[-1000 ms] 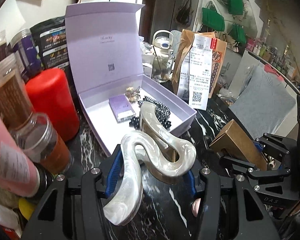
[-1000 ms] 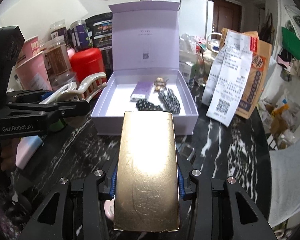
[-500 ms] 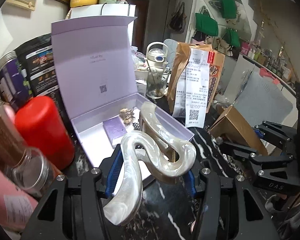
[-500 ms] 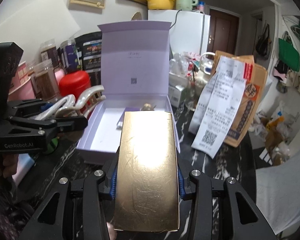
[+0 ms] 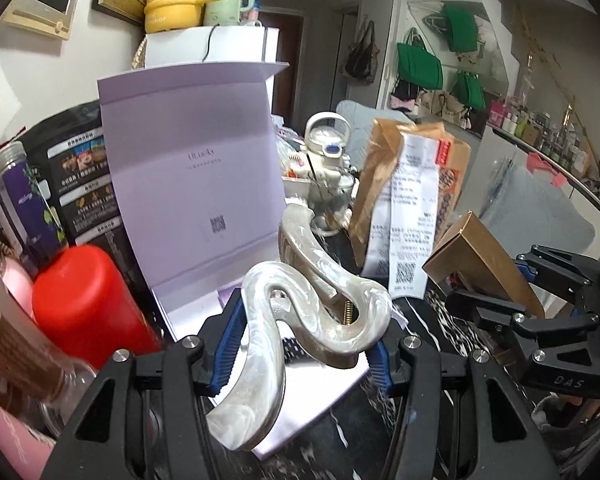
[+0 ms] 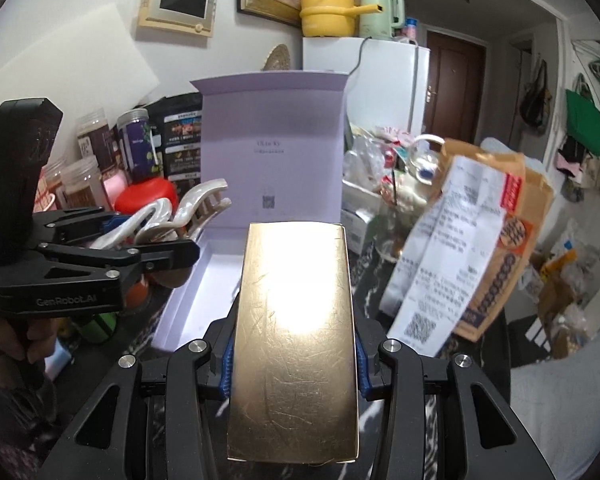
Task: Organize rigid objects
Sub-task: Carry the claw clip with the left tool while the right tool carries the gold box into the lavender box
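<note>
Two fisheye cameras ride low behind each claw, looking forward and slightly down over a cluttered black marble counter (image 5: pixel 452 320). The left view sits close to the open lilac box (image 5: pixel 192 168), the right claw (image 5: pixel 496 308) at its right edge. The right view faces the same box (image 6: pixel 272 148) head-on, the left claw (image 6: pixel 180 236) at left.

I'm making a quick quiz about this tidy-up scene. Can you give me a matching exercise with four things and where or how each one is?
Things:
1. hair claw
2. gold box
3. purple box
4. red canister

States:
A. lid standing open
B. clamped in the right gripper
C. standing left of the purple box, among jars
D. clamped in the left gripper

Pairs: 1-D, 2-B, 3-A, 4-C
</note>
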`<state>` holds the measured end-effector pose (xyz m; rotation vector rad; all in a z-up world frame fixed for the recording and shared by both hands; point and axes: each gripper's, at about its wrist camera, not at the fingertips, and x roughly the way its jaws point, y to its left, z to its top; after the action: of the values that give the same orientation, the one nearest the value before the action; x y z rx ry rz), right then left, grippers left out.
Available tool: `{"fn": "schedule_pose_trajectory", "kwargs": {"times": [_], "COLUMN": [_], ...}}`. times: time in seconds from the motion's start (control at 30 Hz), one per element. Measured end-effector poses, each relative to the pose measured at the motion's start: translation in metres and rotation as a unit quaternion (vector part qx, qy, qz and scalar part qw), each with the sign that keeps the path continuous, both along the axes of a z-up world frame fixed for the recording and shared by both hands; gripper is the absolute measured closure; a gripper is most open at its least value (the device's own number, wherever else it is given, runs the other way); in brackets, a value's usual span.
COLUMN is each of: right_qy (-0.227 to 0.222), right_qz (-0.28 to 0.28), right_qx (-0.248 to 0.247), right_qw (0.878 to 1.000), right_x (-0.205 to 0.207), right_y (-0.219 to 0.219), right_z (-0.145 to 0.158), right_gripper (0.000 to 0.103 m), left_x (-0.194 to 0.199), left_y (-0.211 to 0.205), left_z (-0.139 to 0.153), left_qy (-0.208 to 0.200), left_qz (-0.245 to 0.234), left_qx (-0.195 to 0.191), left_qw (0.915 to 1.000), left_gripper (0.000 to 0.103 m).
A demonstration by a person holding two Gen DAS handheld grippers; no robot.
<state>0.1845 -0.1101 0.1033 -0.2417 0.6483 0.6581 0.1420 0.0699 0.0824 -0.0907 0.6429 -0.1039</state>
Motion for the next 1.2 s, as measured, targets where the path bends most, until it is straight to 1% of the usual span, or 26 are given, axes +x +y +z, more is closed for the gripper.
{"fn": "schedule_pose_trajectory", "kwargs": {"times": [0.1,0.23,0.4,0.53,0.67,0.73,0.87,0.97,1.07,1.2], "right_qy": [-0.004,-0.007,0.000,-0.004,0.001,0.002,0.016,0.029,0.041,0.073], "right_qz": [0.007,0.013,0.014,0.002,0.000,0.000,-0.008,-0.012,-0.010,-0.017], "right_qx": [0.000,-0.002,-0.002,0.009,0.024,0.026,0.043,0.046,0.031,0.015], "right_qw": [1.000,1.000,1.000,1.000,1.000,1.000,0.999,0.998,0.999,0.997], "right_x": [0.007,0.016,0.034,0.052,0.070,0.075,0.086,0.091,0.099,0.112], "right_y": [0.007,0.017,0.027,0.030,0.035,0.037,0.038,0.038,0.042,0.045], "right_z": [0.004,0.006,0.003,0.004,0.004,0.003,-0.005,-0.016,-0.028,-0.047], "right_gripper": [0.060,0.060,0.060,0.060,0.060,0.060,0.060,0.060,0.060,0.060], "left_x": [0.008,0.018,0.035,0.050,0.066,0.071,0.079,0.086,0.092,0.101], "left_y": [0.007,0.011,0.020,0.026,0.030,0.032,0.036,0.037,0.036,0.034], "left_z": [0.000,-0.001,-0.005,-0.005,-0.005,-0.007,-0.020,-0.029,-0.036,-0.048], "left_qy": [0.002,-0.001,0.001,0.000,-0.003,-0.003,0.012,0.025,0.036,0.056], "left_qz": [0.008,0.020,0.033,0.039,0.049,0.053,0.057,0.057,0.061,0.058], "left_qx": [-0.006,0.010,0.010,0.008,0.014,0.009,0.001,0.017,0.024,0.028], "left_qw": [1.0000,0.9997,0.9994,0.9992,0.9987,0.9986,0.9983,0.9979,0.9972,0.9964], "left_gripper": [0.050,0.050,0.050,0.050,0.050,0.050,0.050,0.050,0.050,0.050]}}
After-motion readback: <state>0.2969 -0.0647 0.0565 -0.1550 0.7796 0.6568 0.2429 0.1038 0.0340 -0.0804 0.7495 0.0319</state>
